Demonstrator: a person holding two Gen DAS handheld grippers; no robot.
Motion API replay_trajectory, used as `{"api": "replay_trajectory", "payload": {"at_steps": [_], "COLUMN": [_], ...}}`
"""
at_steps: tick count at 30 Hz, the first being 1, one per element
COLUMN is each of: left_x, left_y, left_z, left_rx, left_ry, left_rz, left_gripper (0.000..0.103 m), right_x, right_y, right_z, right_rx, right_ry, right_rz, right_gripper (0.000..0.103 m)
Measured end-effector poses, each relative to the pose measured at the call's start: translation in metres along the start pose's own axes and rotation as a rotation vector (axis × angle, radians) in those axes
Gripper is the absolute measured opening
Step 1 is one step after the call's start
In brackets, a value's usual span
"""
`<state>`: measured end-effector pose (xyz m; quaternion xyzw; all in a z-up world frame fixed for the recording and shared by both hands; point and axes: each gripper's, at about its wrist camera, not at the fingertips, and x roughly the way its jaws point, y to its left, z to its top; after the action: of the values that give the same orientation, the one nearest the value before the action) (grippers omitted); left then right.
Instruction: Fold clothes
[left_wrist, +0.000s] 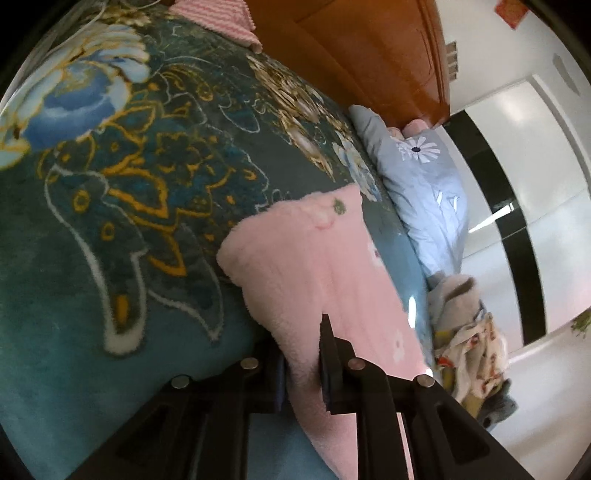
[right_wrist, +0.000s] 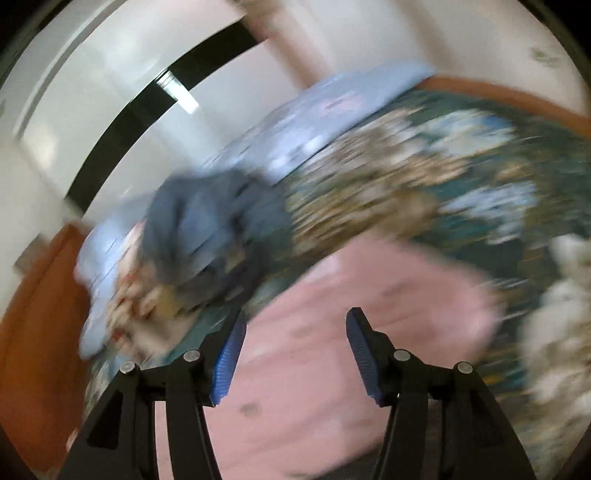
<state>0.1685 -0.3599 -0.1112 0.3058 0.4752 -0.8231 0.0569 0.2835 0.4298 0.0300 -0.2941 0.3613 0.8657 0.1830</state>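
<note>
Pink fleece garment (left_wrist: 317, 258) lies on the bed's floral blanket (left_wrist: 110, 184). Left gripper (left_wrist: 303, 369) pinches its edge; right gripper (right_wrist: 293, 354), spread, hovers empty. Fold laid; next, release and regrasp.

White walls (left_wrist: 546, 258); wooden headboard (left_wrist: 369, 55); floral bedspread (left_wrist: 110, 184)

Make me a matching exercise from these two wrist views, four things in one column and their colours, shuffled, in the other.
Things:
1. fleece garment
2. floral blanket
3. headboard
4. daisy pillow

Colours:
A. orange-brown wood
B. pale blue-grey
C. pink
D. teal with gold and blue flowers

Pairs: 1-C, 2-D, 3-A, 4-B
</note>
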Motion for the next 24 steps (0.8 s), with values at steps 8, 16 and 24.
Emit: {"api": "replay_trajectory", "payload": {"at_steps": [8,16,24], "left_x": [-0.018,-0.014,-0.013], "left_y": [0.008,-0.083,-0.121], "left_z": [0.015,-0.014,-0.037], "left_rx": [-0.02,0.464,0.626], "left_ry": [-0.114,-0.254,-0.286], "left_rz": [-0.001,0.19,0.084], "left_gripper": [0.033,0.016,0.012], "right_x": [0.126,0.146,0.14], "right_y": [0.157,0.188,0.179], "right_z": [-0.125,-0.175,-0.168], "right_rx": [-0.27,-0.334,-0.271], "right_ry": [0.378,0.481,0.488], "right_rz": [0.221,0.206,0.152], "right_gripper": [0.058,0.058,0.058]}}
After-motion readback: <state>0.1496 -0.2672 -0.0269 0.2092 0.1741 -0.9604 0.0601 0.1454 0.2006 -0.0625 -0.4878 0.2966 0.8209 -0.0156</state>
